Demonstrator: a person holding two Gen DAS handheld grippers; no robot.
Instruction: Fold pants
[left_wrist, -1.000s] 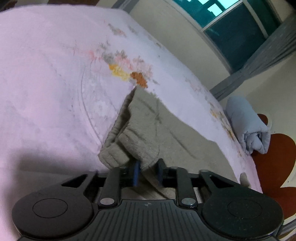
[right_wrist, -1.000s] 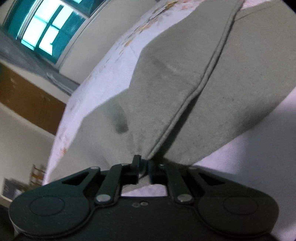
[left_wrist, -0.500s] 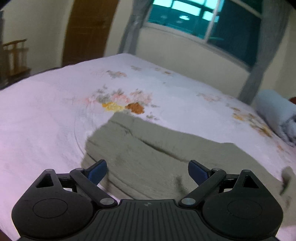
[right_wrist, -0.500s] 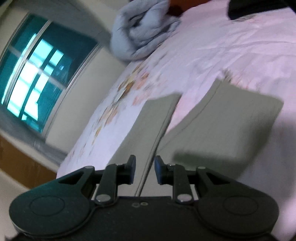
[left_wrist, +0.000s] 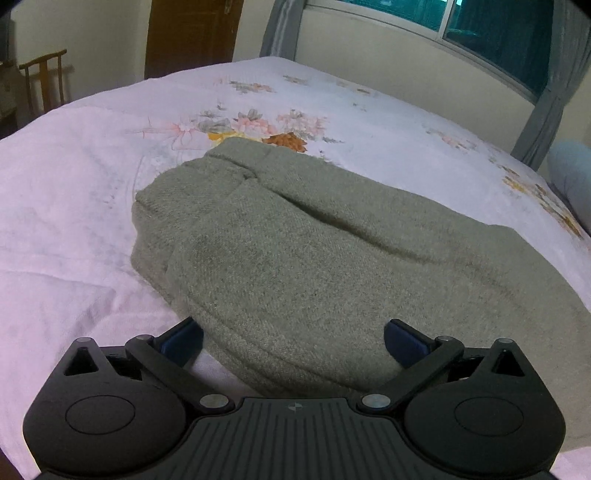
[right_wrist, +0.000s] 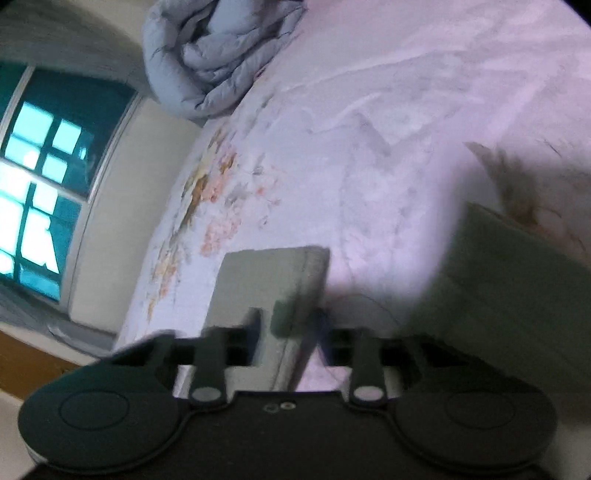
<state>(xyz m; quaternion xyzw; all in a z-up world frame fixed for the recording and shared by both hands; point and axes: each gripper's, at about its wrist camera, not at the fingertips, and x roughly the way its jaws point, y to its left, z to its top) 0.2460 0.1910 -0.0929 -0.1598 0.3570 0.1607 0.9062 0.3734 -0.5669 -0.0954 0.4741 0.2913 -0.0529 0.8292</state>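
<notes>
The pants (left_wrist: 295, 258) are a grey-green knit, lying on a pale pink bedsheet (left_wrist: 74, 206) printed with pink, grey and orange flowers (left_wrist: 258, 127) at their 12 o'clock. A rolled quilt (right_wrist: 218, 55) is light blue-grey; the gripper pads (left_wrist: 183, 341) are dark blue.

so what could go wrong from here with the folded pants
1. The grey-green knitted pants lie with their layers offset at the left end; another fold may compound that unevenness.
2. The left gripper, jaws opening, straddles the pants' near edge over the pink floral bedsheet; closing low could pinch the sheet too.
3. The right gripper view is blurred, with a pants edge seen between its jaws; it might snag and drag that edge.
</notes>
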